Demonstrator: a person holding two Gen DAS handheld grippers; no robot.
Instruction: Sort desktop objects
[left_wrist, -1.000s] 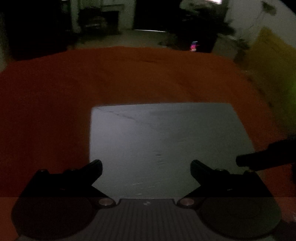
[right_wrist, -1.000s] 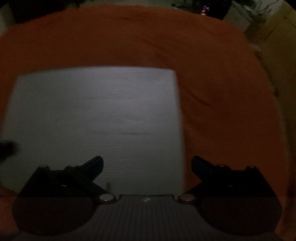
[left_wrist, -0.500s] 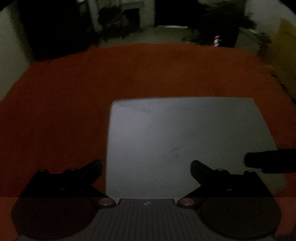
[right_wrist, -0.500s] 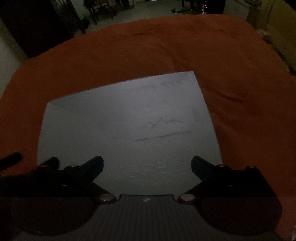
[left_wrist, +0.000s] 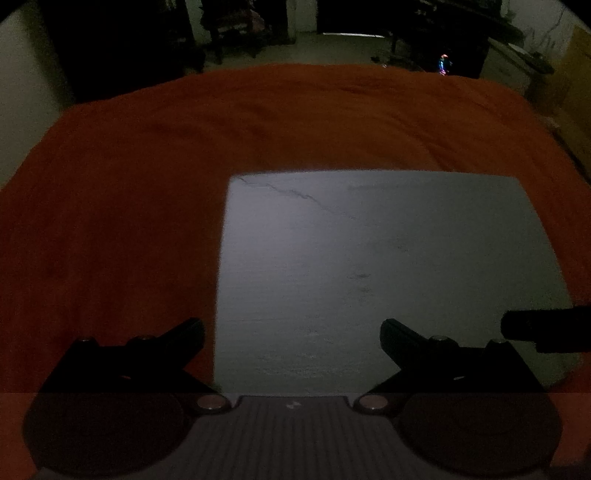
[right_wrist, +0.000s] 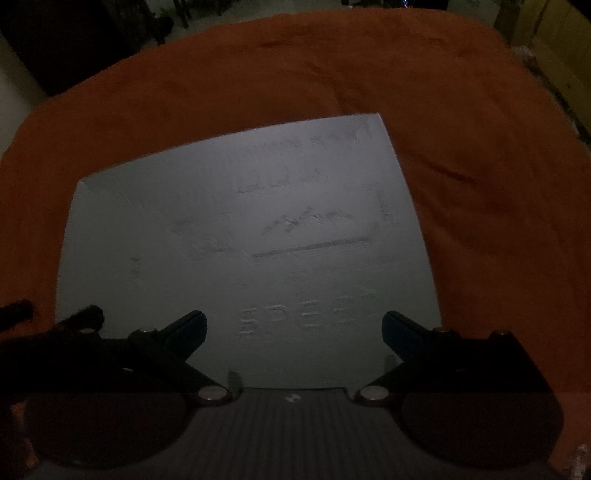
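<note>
Both tools, the left tool and right tool, hang spread wide and empty over the grey mat on the orange-covered desk, now sharper than before.

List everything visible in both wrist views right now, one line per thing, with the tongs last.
Grey mat: one, pale grey with faint embossed marks and lettering, lying flat on the cloth beneath both tongs.
Orange cloth: one, orange-red, covering the whole work surface around the mat.
Background furniture: several dark shapes beyond the cloth's far edge; too dim to identify.
Small coloured light: one, blue and red glow, far right background.
Left tongs: one pair, black, open, over the mat's left edge, holding nothing.
Right tongs: one pair, black with bluish tips, open, over the mat's near edge, holding nothing; one tip shows at the right edge of the left view.
</note>
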